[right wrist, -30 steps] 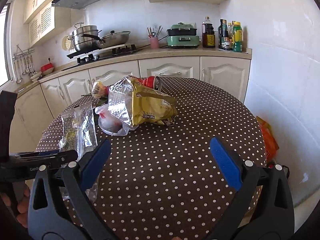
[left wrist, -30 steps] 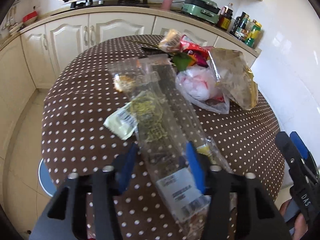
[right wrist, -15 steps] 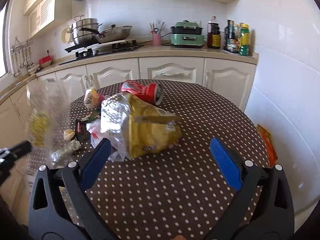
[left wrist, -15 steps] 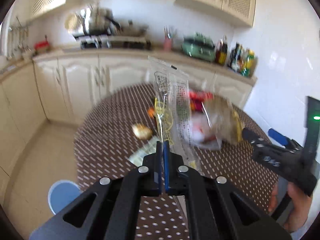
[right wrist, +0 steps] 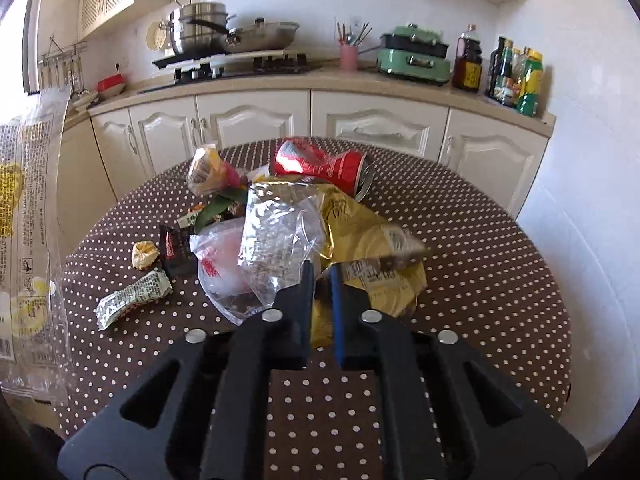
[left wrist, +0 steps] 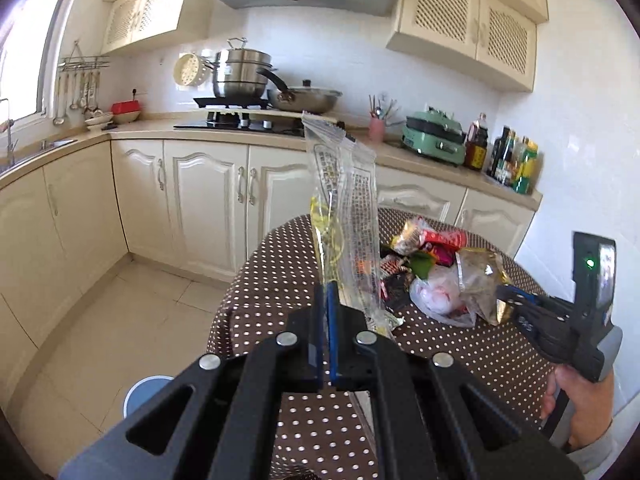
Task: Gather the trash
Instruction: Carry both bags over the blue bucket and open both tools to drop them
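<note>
My left gripper is shut on a long clear plastic wrapper with printed text and holds it upright above the table's left edge; the wrapper also shows at the far left of the right wrist view. My right gripper is shut on the gold-and-silver chip bag in the trash pile on the round dotted table. The pile holds a crushed red can, a clear bag with red print, a small green-white wrapper and a crumpled yellow ball.
A blue bin stands on the floor at the table's left. Cream kitchen cabinets and a counter with stove, pots and bottles run behind the table. A white wall is close on the right.
My left gripper closed on the clear wrapper and lifted it upright off the table. My right gripper moved in to the pile and closed on the chip bag.
</note>
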The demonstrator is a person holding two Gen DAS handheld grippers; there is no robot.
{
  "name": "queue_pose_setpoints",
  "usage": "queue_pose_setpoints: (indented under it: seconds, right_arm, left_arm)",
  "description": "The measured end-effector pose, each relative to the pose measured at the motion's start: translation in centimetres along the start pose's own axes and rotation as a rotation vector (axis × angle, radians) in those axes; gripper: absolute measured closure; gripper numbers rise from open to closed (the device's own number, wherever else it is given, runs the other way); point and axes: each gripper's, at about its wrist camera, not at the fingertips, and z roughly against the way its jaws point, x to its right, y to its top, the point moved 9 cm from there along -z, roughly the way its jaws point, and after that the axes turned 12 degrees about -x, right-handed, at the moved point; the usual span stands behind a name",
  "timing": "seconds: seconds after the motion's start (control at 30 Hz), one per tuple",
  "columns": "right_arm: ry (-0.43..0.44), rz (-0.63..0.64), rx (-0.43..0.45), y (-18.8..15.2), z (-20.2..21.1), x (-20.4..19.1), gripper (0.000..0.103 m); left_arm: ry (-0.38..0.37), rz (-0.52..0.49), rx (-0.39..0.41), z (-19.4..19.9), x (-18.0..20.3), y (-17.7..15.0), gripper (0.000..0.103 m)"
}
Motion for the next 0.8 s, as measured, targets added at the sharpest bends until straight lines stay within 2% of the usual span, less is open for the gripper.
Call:
queue_pose_setpoints:
  seconds: [0.17, 0.27, 0.37, 0.53, 0.67, 0.8]
  right_arm:
    - [-0.007, -0.007, 0.090, 0.5, 3.7, -0.2, 0.100]
    - [0.026, 0.005, 0.137, 0.9, 6.4, -1.7, 0.100]
    - [0.082, 0.059, 0.170, 1.4, 8.6, -5.1, 0.100]
    - [0.225, 0.163, 0.197, 1.8, 10.7, -13.4, 0.100]
    - [0.369, 0.264, 0.174, 1.0, 10.7, -22.2, 0.100]
    - [0.512, 0.353, 0.106, -1.0, 9.1, -31.8, 0.100]
  left_arm:
    - [0.001, 0.033, 0.021, 1.7, -2.1, -0.2, 0.101]
    - [0.011, 0.064, 0.037, 2.9, -4.4, -0.3, 0.101]
    - [0.030, 0.098, 0.045, 4.0, -6.9, -0.5, 0.101]
    - [0.084, 0.154, 0.059, 5.7, -11.6, -1.3, 0.101]
    - [0.160, 0.200, 0.052, 6.6, -17.0, -2.7, 0.101]
    - [0.238, 0.265, 0.017, 6.6, -23.4, -4.7, 0.101]
